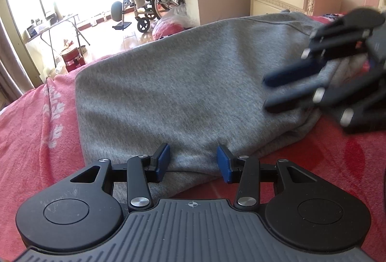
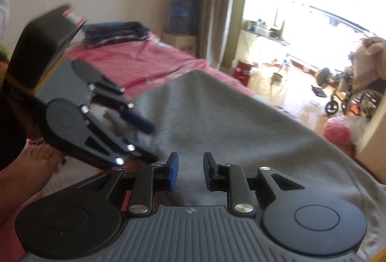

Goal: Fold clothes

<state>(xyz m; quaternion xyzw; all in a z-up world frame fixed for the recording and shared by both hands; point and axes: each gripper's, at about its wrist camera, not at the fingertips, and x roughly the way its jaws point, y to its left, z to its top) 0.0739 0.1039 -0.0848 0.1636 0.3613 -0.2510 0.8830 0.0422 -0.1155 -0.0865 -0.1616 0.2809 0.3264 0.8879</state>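
I see 1 grey garment (image 1: 188, 83) lying flat on the red bedspread (image 1: 36, 136). My 2 grippers are both released: the left gripper (image 1: 193, 163) at its 6 o'clock edge, the right gripper (image 2: 190, 170) above it, gripping nothing.

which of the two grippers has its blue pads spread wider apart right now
The left gripper: its blue pads stand wide apart over the near edge of the grey garment. The right gripper shows a clearly narrower gap, with nothing pinched between its pads.
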